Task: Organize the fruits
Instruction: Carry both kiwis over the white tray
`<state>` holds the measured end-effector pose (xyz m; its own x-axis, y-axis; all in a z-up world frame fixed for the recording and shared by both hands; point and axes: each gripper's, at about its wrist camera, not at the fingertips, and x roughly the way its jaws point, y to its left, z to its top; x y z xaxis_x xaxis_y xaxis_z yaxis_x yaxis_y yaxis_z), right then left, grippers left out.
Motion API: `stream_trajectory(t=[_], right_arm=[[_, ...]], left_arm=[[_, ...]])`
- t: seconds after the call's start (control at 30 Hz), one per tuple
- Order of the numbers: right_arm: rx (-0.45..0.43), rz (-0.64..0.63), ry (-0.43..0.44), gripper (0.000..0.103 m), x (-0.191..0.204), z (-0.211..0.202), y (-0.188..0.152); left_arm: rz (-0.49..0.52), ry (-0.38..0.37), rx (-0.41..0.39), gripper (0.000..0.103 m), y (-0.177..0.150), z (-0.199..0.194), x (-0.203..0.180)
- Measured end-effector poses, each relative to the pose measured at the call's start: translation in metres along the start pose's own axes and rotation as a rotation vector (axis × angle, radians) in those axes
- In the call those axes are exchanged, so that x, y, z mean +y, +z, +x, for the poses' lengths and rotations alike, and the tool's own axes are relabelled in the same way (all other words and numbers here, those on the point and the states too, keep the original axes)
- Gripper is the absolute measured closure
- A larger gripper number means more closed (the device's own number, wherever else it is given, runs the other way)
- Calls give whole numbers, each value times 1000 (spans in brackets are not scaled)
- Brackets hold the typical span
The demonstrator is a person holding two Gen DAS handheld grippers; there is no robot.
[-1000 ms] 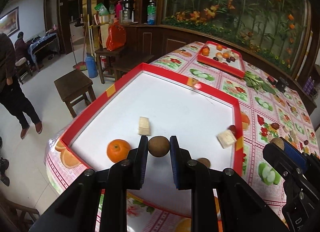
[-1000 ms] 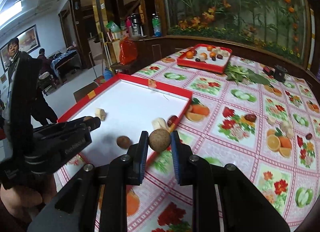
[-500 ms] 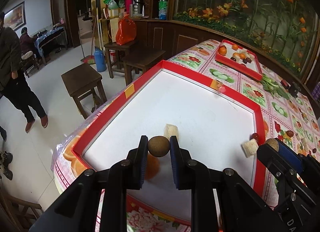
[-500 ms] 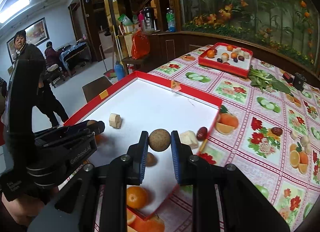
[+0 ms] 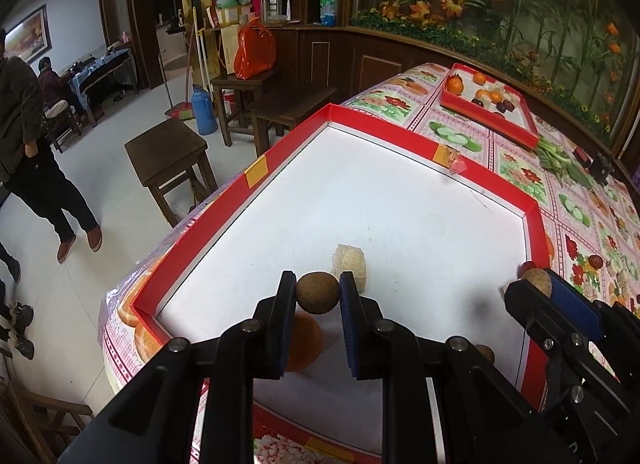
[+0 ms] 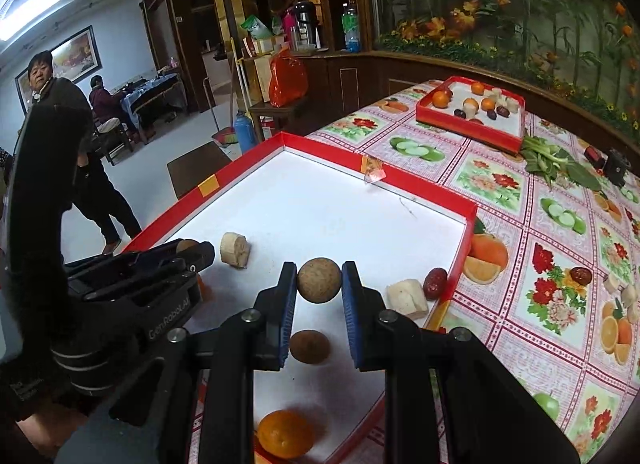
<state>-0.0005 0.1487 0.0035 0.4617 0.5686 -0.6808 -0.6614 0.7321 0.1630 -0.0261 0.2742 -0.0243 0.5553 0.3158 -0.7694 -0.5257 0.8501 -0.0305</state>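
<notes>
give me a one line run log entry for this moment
left gripper: shut on brown fruit | right gripper: shut on tan fruit | both over red tray

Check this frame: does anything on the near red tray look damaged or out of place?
Yes. A torn, crumpled flap of clear tape sticks up from the far rim of the near tray, beside an orange patch. The fruit inside looks undamaged.

Two red trays (image 6: 464, 220) — three brown round fruits (image 6: 319, 280), two people (image 6: 96, 168)
</notes>
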Motion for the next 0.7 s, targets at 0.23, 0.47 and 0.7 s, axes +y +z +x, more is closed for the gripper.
stream_trajectory(t=[0.23,0.47,0.7], right_arm=[[4,12,-5,78,-5,5,2],[28,27,-30,78,-9,14,4],[50,30,-41,78,-9,19,3]], left_arm=[[18,0,12,83,2,2,-3],[14,-3,15,82,2,2,-4],[-10,-10,10,57,3,0,-2]])
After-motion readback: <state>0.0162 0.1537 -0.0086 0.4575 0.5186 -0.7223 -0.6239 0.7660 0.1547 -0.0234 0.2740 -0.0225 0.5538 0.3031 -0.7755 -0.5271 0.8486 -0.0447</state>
